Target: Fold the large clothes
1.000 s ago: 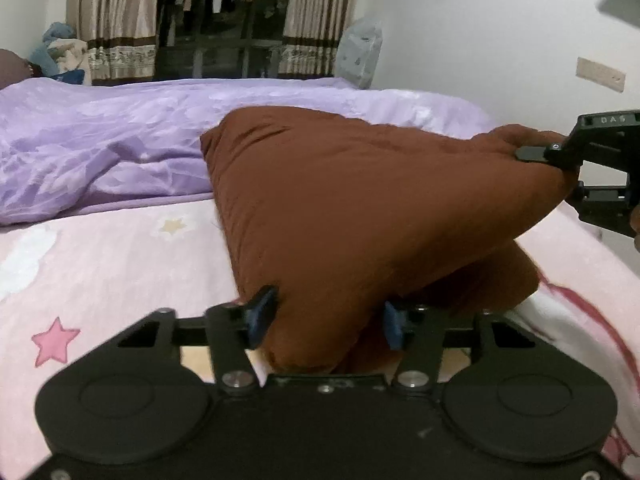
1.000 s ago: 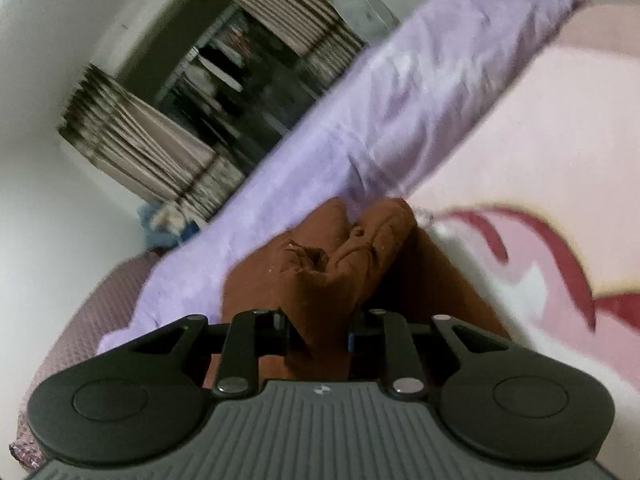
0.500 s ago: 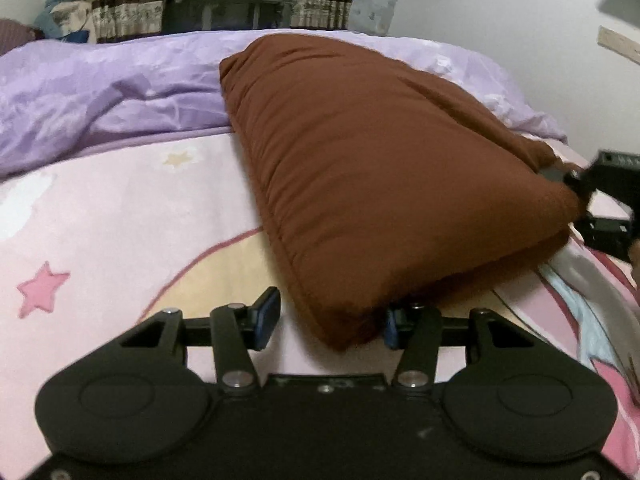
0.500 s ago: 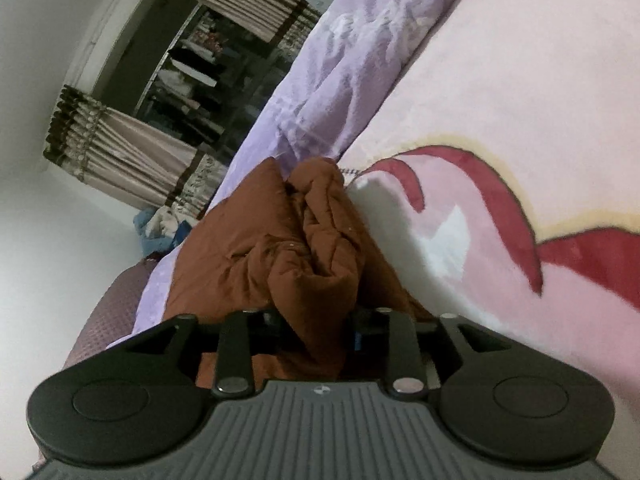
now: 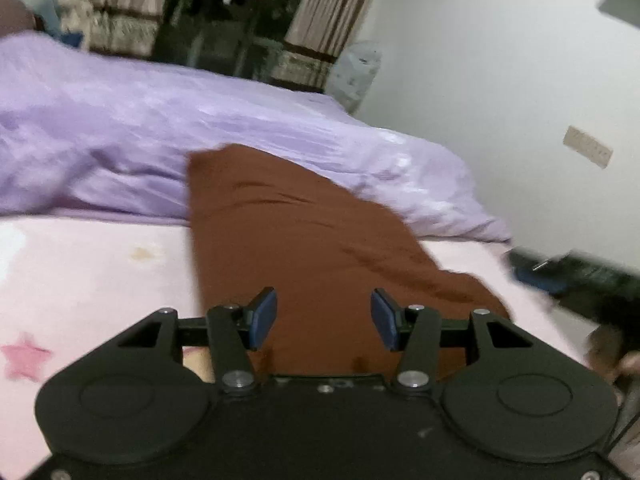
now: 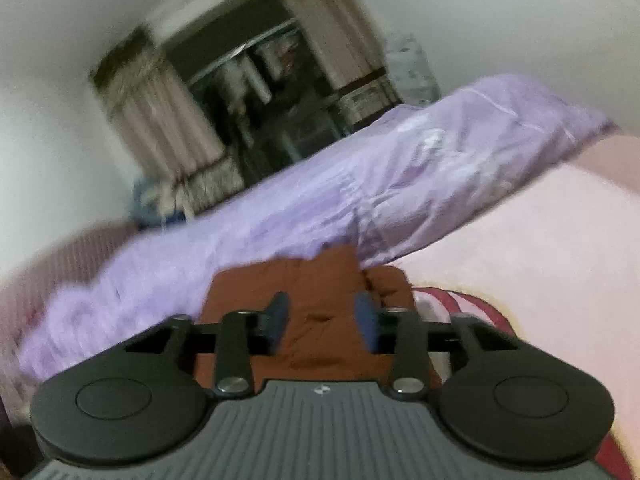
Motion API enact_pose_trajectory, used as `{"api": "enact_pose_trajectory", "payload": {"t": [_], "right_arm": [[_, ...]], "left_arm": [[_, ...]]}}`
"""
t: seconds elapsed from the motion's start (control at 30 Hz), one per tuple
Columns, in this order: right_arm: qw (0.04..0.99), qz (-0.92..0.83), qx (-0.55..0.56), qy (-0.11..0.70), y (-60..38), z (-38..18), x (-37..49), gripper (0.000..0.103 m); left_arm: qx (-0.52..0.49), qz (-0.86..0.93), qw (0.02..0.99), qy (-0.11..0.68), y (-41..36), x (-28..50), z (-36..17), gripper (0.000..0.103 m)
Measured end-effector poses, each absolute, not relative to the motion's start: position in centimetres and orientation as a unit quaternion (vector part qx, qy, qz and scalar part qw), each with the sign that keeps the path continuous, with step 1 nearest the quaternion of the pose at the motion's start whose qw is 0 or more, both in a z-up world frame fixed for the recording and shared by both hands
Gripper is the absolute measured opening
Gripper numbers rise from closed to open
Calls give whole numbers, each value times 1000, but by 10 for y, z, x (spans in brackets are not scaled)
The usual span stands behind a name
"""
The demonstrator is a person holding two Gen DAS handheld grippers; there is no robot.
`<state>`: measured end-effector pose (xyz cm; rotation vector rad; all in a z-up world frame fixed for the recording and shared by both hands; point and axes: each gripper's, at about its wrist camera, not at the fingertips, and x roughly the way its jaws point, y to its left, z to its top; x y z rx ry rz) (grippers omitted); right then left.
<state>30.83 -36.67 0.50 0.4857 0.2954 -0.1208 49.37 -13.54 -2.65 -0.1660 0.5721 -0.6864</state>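
A brown garment [image 5: 304, 232] lies folded in a long flat strip on the pink bed sheet [image 5: 92, 272], its far end against the purple duvet [image 5: 160, 136]. My left gripper [image 5: 324, 324] is open and empty just above the garment's near end. My right gripper [image 6: 322, 320] is open and empty above the garment's other side [image 6: 320, 300]. The right gripper also shows blurred at the right edge of the left wrist view [image 5: 580, 280].
The purple duvet [image 6: 320, 208] is bunched across the far half of the bed. A white wall [image 5: 500, 80] runs along the bed's right side. Striped curtains [image 5: 120, 4] and a dark wardrobe [image 6: 276, 92] stand behind the bed.
Both grippers have let go of the brown garment and opened. The garment has dropped flat onto the bed. Both grippers have pulled back and up.
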Motion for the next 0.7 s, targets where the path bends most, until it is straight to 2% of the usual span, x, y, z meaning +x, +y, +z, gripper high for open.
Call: {"api": "enact_pose_trajectory", "payload": {"t": [0.13, 0.3, 0.47, 0.7], "right_arm": [[956, -76, 203, 199, -356, -17, 328, 22], [944, -105, 197, 245, -363, -56, 334, 0], [945, -114, 205, 229, -359, -75, 320, 0], [951, -117, 162, 234, -347, -45, 322, 1]], "left_arm": [[-58, -341, 889, 301, -166, 498, -47, 50], [-52, -338, 885, 317, -176, 501, -75, 49], [-53, -335, 889, 306, -176, 495, -89, 50], [-46, -350, 888, 294, -164, 494, -49, 51]]}}
